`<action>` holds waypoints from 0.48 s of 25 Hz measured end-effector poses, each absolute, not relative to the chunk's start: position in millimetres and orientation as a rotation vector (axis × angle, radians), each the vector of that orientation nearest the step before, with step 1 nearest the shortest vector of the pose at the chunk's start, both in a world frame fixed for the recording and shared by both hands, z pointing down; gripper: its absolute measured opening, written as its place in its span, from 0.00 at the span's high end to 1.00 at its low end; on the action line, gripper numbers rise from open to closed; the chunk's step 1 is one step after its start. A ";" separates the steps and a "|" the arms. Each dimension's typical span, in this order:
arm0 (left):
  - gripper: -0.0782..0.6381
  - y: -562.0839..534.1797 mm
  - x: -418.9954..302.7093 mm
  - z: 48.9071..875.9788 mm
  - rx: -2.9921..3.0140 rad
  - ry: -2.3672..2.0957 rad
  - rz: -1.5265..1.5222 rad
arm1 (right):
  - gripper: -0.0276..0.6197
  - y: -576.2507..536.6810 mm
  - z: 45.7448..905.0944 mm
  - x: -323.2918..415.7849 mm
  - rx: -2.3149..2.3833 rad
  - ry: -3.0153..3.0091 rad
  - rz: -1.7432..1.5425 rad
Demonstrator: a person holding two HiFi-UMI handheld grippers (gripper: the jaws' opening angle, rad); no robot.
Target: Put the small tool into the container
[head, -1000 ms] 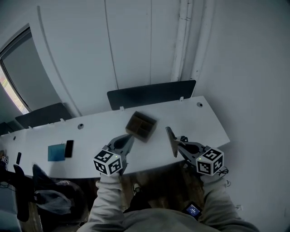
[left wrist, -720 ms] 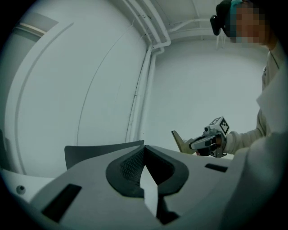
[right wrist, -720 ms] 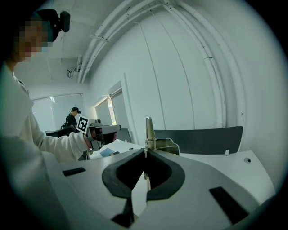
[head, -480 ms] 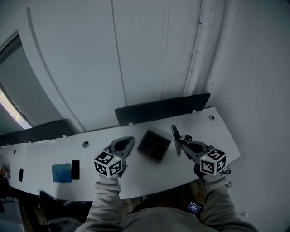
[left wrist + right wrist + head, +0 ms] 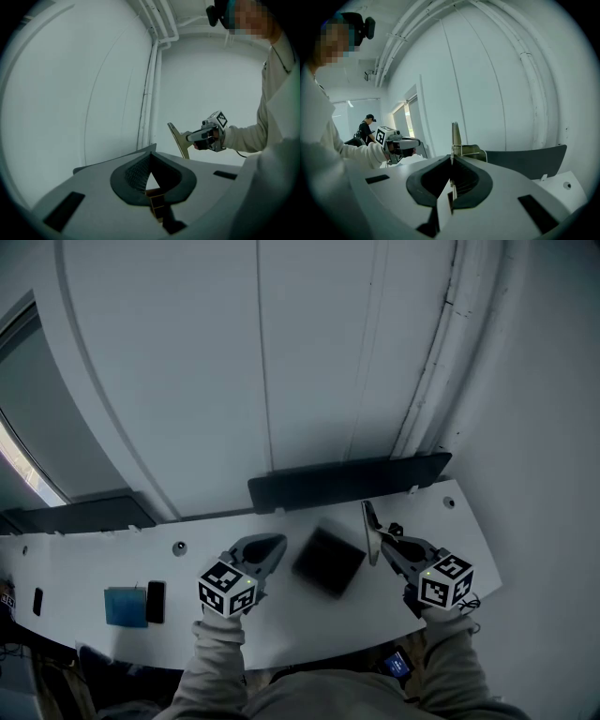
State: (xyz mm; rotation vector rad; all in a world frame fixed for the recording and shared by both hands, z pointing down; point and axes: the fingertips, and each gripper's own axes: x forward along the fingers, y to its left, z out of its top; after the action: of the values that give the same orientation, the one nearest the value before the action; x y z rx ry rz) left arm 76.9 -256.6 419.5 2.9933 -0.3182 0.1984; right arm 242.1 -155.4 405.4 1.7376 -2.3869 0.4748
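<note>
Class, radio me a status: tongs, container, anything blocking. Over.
Left tongs shut, right tongs shut, nothing seen in either. Container on table between them; small tool not in sight. Nothing blocking.

the container (image 5: 328, 562) is near-black on a white desk (image 5: 94, 554). at its nine o'clock lie a blue pad (image 5: 125, 606) and a black phone (image 5: 156, 601); at twelve, a charcoal panel (image 5: 347, 479). the left gripper (image 5: 274, 545) and right gripper (image 5: 368, 521) are grey, their cubes (image 5: 226, 589) patterned with black-and-white squares.
</note>
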 end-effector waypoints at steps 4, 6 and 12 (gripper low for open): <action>0.89 -281.3 59.4 405.1 2.976 -0.491 0.122 | 0.92 -177.8 403.6 239.3 1.679 -2.434 0.474; 0.89 -289.7 54.4 396.3 2.965 -0.540 0.089 | 0.92 -186.0 401.1 236.8 1.641 -2.444 0.455; 0.89 -295.6 55.0 384.3 2.978 -0.572 0.093 | 0.92 -204.1 397.4 235.6 1.558 -2.464 0.426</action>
State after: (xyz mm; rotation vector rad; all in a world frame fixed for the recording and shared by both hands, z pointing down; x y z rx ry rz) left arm 55.0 -295.6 384.3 2.9783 -0.5716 0.0932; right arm 235.6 -204.1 397.4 1.5576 -2.4637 0.4265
